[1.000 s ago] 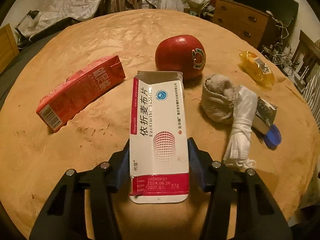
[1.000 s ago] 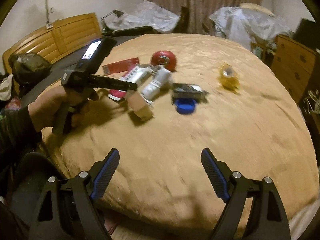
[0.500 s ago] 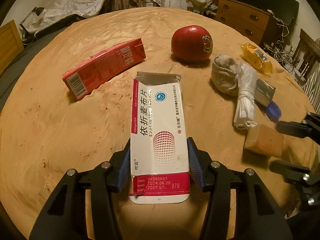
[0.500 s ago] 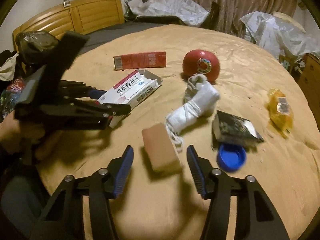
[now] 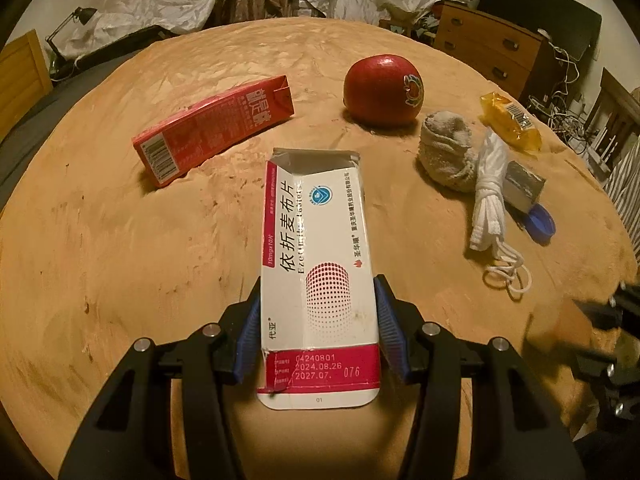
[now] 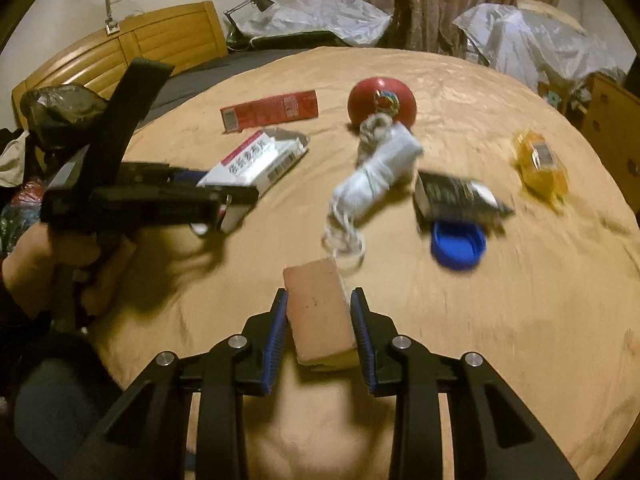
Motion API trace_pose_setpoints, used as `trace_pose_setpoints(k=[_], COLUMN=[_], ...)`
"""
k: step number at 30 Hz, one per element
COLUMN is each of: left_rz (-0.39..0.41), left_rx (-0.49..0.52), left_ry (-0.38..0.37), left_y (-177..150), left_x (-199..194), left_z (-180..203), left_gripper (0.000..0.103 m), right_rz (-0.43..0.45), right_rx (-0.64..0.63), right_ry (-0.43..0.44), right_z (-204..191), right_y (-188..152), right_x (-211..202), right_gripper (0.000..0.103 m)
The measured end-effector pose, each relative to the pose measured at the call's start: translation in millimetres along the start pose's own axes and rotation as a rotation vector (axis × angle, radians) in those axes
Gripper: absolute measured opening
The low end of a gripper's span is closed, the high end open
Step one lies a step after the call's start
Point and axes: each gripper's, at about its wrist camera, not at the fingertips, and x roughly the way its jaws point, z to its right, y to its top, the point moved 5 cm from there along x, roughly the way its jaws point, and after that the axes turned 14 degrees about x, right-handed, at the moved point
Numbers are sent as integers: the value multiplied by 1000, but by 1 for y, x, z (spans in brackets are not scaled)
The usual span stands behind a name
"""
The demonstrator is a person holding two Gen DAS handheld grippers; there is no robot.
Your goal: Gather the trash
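Room: cluttered bedroom, wooden headboard (image 6: 120,46) and dresser (image 5: 492,46) behind a tan blanket-covered bed (image 5: 120,240) that carries the things.
Change, right tool (image 6: 320,330): a second ago its jaws stood wide over bare blanket; they have just been closing and now its blue pads press both sides of a tan sponge block (image 6: 320,316) near the bed's near edge.
Change, left tool (image 5: 318,330): same hold as before on the white medicine box (image 5: 316,248), pads against the box's long sides; the view has drawn back, so the other items sit farther off.
Box relative to tool: its dated red end sticks out behind the pads, its torn open end points toward the bed's middle.
Loose items: red carton (image 5: 212,130) left of the box; red apple (image 5: 382,90) beyond it; rolled sock (image 5: 446,150), white cord bundle (image 5: 490,196), dark packet (image 6: 456,198), blue cap (image 6: 458,244) toward the right edge; yellow wrapper (image 5: 510,120) farthest right.
Holder: a hand (image 6: 48,264) grips the left tool's handle.
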Motion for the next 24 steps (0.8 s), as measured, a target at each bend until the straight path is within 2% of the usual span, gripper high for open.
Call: trace_pose_setpoints(k=[6, 12, 17, 24], left_rz=[-4, -12, 29, 161], left_rx=[3, 7, 1, -3], left_ry=[5, 9, 53, 94], left_y=[-2, 2, 0, -2], left_x=[-1, 2, -16, -88], left_z=[6, 6, 11, 45], left_gripper=[50, 50, 48, 48], right_rz=[-11, -25, 60, 256], right_rx=[44, 38, 109, 168], right_ry=[-7, -56, -79, -125], right_z=[6, 3, 10, 10], right_y=[-12, -11, -7, 11], right_x=[-10, 4, -14, -74], right_gripper=[33, 31, 29, 29])
